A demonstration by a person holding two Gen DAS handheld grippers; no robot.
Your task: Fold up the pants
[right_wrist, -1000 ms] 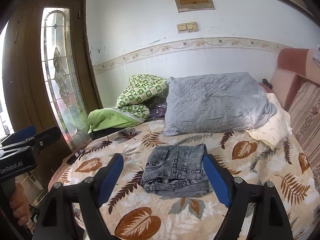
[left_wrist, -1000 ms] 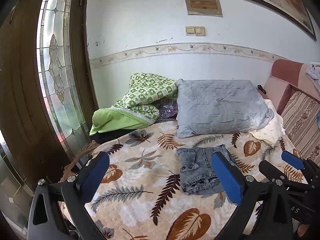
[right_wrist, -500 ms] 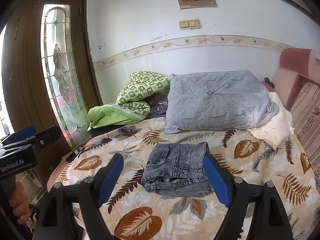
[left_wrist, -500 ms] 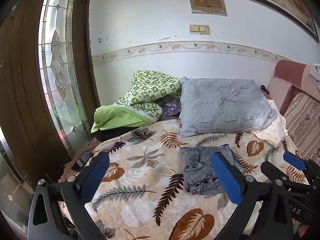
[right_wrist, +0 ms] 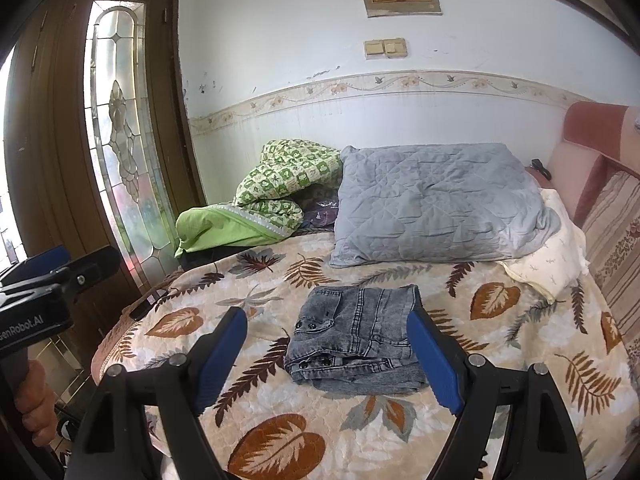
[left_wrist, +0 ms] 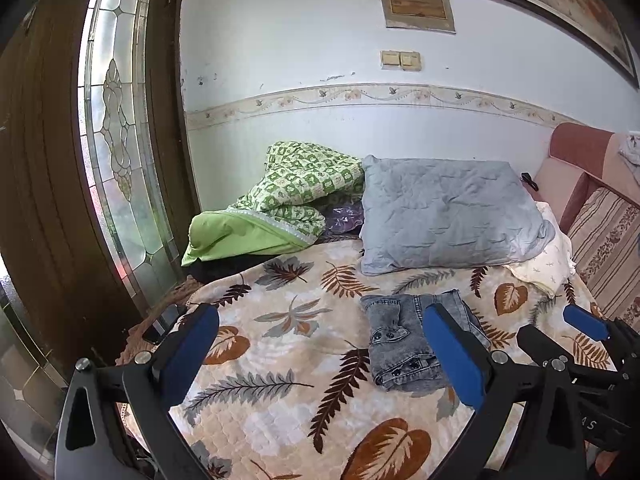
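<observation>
Ok, status: both my tongs are off the cloth and holding nothing. Left gripper (left_wrist: 320, 354) has its jaws spread wide, blue pads (left_wrist: 191, 350) well apart, hovering above the leaf-print bedspread (left_wrist: 280, 360). Right gripper (right_wrist: 330, 354) is spread wide too, its pads (right_wrist: 434, 364) to either side of the jeans (right_wrist: 356, 344) in the right wrist view but not touching them, as far as I can tell. Jeans are already folded into a compact grey denim stack, lying flat on the bedspread, just in front of the grey pillow (right_wrist: 436, 204) w/ a strip of bedspread between. Waistband buttons face the near-left edge of the stack. Rel. to the pillow: green checked blanket (right_wrist: 280, 188) is bunched up just left of it, cream cloth (right_wrist: 552, 256) sticks out from under its right corner, wall switch (right_wrist: 386, 48) is on the wall above it. Wooden door w/ leaded glass panel (right_wrist: 120, 152) is further left, past the blanket. In the left wrist view my right gripper (left_wrist: 588, 344) shows at the right edge, lower right of the pillow, beside the jeans (left_wrist: 408, 340). My left hand (right_wrist: 34, 404) on the handle shows at the left edge of the right wrist view.
</observation>
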